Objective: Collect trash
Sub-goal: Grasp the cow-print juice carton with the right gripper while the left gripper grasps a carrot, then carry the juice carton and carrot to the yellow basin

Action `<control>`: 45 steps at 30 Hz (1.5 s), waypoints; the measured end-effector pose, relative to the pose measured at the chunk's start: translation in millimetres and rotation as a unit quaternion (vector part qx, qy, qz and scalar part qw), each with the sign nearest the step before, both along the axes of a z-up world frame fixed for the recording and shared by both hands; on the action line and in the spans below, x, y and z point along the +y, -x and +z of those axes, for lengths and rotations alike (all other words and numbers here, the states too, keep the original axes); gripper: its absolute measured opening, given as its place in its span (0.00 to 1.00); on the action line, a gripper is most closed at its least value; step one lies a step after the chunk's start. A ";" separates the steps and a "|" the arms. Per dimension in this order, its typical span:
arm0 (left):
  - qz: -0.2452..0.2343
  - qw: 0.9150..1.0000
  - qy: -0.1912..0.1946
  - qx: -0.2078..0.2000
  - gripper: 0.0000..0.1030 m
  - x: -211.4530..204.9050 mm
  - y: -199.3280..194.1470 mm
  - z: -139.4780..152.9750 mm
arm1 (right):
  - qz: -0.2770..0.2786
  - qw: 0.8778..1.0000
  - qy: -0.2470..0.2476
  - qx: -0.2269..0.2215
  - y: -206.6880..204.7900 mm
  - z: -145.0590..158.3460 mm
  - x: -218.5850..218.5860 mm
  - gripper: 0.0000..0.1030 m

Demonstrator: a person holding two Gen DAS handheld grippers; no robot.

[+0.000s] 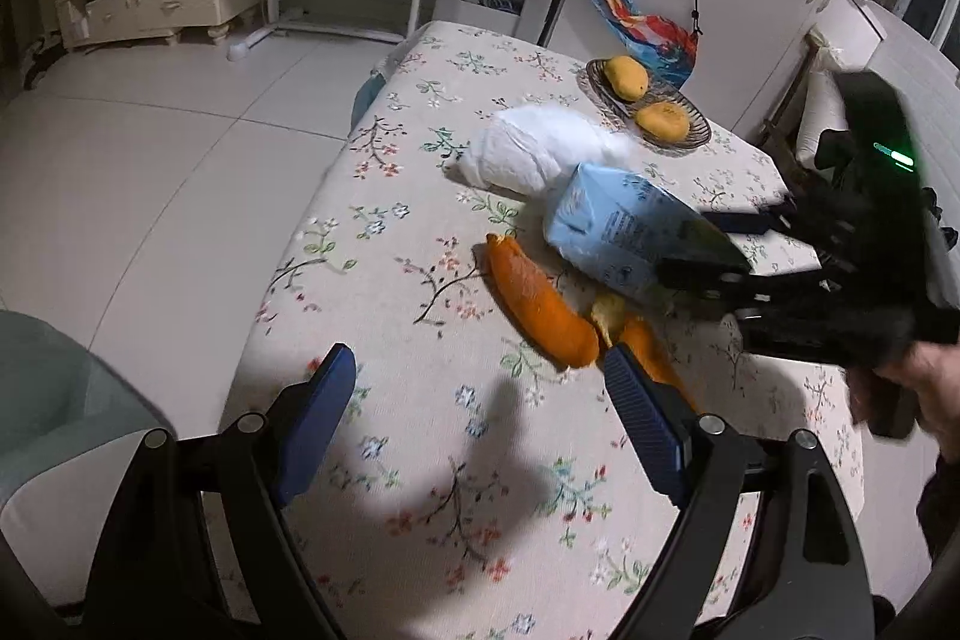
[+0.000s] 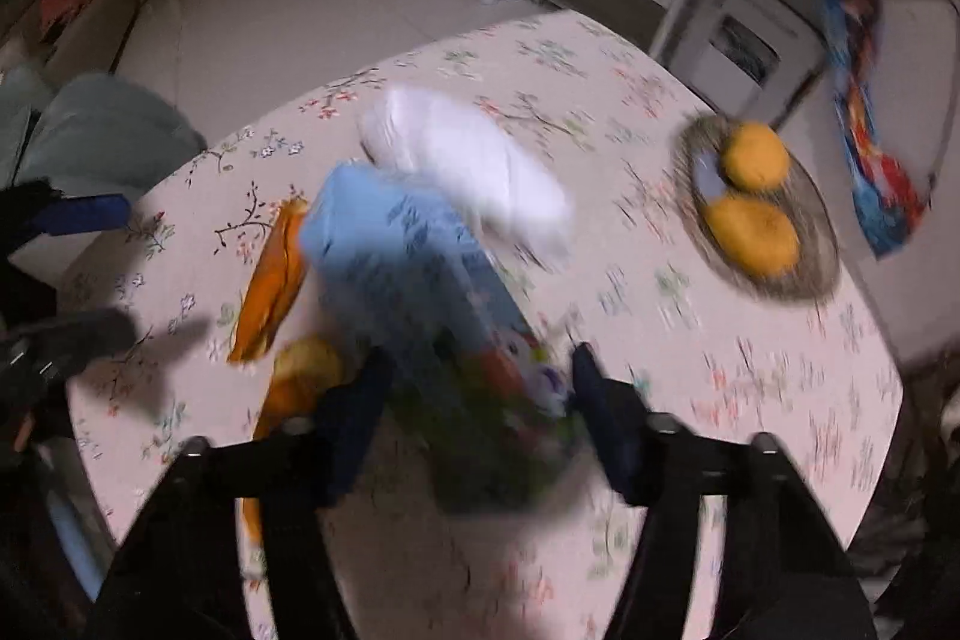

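Partly blurred carton between jaws

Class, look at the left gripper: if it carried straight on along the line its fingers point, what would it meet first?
Most likely the orange peel lying on the tablecloth, just ahead of the open left gripper. Only bare cloth shows between the fingers before it. Depth is hard to judge, so it might touch the cloth first.
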State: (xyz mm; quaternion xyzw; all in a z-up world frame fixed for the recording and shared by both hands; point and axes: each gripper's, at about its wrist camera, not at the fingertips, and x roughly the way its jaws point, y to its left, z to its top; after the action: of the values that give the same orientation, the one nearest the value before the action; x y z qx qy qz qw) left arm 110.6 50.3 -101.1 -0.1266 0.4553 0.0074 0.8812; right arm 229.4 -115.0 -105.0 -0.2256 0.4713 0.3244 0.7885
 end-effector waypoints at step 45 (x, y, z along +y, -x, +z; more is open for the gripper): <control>-0.099 0.995 -0.028 0.001 0.15 -23.9 34.2 -12.8 | -0.277 0.942 -0.191 0.010 130.0 -11.5 -88.3 0.42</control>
State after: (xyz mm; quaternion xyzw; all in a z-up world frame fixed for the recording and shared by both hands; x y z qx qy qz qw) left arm 76.4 26.4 -114.0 -0.0560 0.4661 -0.0667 0.8804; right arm 99.4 -203.3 -116.5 0.0723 0.4523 0.1798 0.8705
